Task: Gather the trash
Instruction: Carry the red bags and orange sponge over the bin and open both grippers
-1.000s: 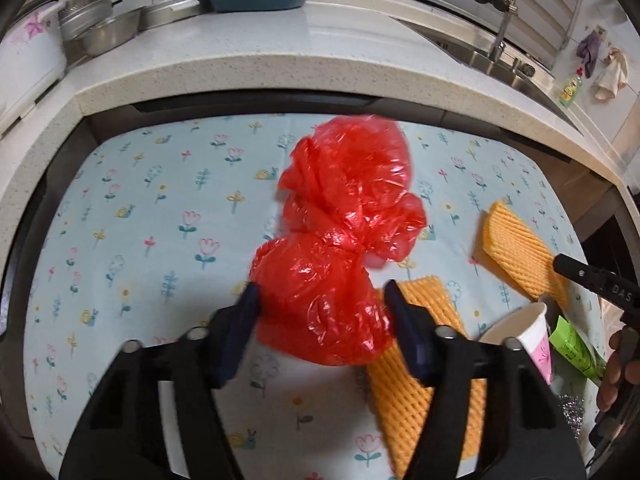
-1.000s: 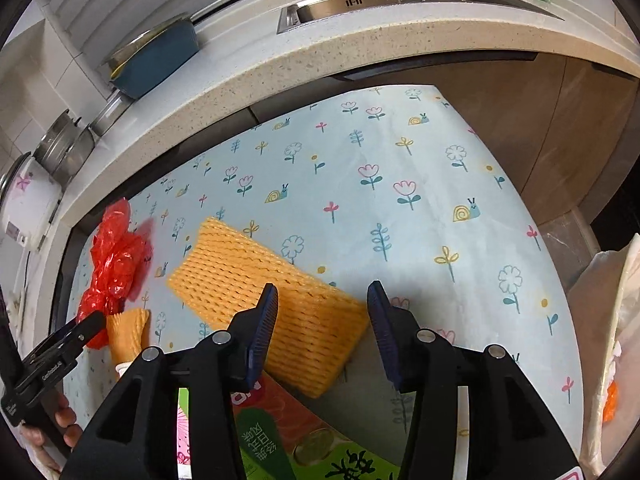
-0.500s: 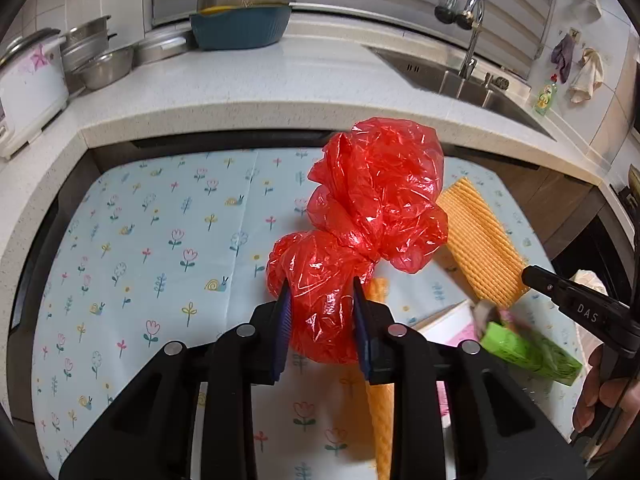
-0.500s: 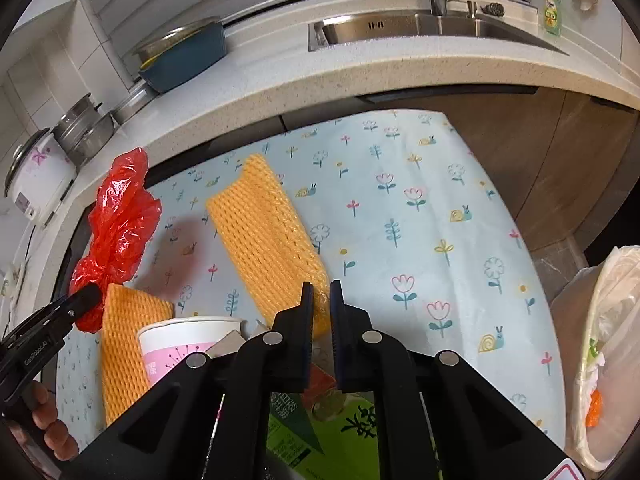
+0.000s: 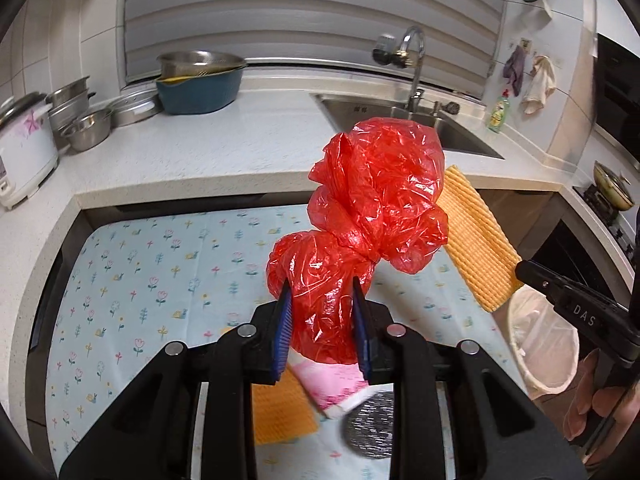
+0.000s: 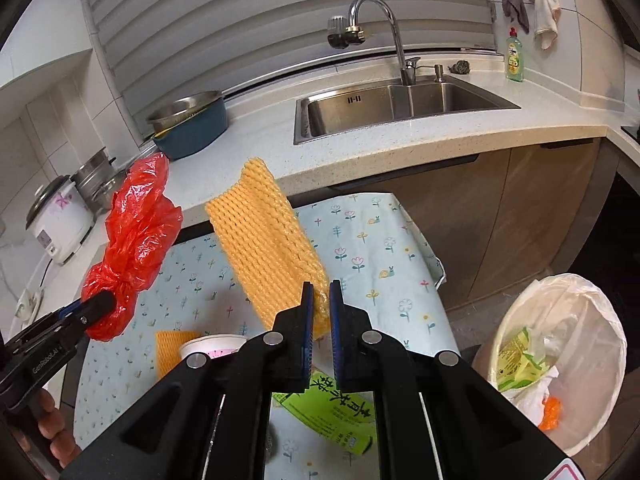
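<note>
A crumpled red plastic bag (image 5: pixel 360 216) hangs in the air above the flowered table, with my left gripper (image 5: pixel 322 292) shut on its lower lump. The same red plastic bag (image 6: pixel 132 236) shows at the left of the right wrist view. My right gripper (image 6: pixel 319 292) is shut on the near corner of an orange foam net (image 6: pixel 268 244), which is lifted off the table and stands up tilted. That orange foam net (image 5: pixel 476 240) appears at the right in the left wrist view. A white-lined trash bin (image 6: pixel 560 352) stands on the floor at the right.
On the flowered tablecloth (image 6: pixel 384 252) lie a second orange foam net (image 6: pixel 172 348), a pink-and-white paper cup (image 6: pixel 212 350), a green carton (image 6: pixel 332 404) and a silvery scrubber (image 5: pixel 368 424). Behind run the counter with sink (image 6: pixel 400 104), blue basin (image 6: pixel 192 128), pots and rice cooker (image 6: pixel 60 216).
Both grippers closed, the left on the red bag and the right on the orange net, and both rose from the table with their loads. The bin has come into view.
</note>
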Demonstrator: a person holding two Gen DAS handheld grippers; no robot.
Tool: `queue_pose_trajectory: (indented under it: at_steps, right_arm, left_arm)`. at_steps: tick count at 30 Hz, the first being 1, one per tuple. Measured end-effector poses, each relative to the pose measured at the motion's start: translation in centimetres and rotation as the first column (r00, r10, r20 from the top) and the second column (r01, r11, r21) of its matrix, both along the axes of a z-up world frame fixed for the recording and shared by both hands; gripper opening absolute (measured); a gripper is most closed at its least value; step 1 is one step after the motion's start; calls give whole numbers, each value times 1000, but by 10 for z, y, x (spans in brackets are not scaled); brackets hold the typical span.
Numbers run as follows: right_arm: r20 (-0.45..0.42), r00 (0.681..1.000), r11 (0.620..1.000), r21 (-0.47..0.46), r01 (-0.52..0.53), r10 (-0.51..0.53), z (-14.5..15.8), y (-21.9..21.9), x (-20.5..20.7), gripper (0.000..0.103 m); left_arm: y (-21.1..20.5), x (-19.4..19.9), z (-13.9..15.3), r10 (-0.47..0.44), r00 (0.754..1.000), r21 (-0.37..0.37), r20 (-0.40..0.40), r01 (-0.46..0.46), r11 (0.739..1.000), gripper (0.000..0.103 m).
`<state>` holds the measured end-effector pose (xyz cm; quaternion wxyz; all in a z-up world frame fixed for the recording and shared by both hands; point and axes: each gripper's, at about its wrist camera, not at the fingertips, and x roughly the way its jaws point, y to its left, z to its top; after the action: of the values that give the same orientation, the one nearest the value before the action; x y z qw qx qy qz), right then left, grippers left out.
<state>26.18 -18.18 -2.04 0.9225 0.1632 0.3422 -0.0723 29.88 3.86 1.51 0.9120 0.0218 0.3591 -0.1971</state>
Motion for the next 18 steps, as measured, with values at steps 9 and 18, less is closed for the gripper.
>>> queue_pose_trajectory:
  at_steps: [9, 18]
  right_arm:
    - [38, 996, 997, 11, 82, -82, 17, -49, -64, 8]
    - [48, 981, 982, 31, 187, -188, 16, -108, -124, 8]
  left_arm:
    - [-67, -48, 16, -108, 994, -1, 22, 108, 994, 25]
    - [-134, -88, 17, -208, 978, 6, 19, 208, 978, 25]
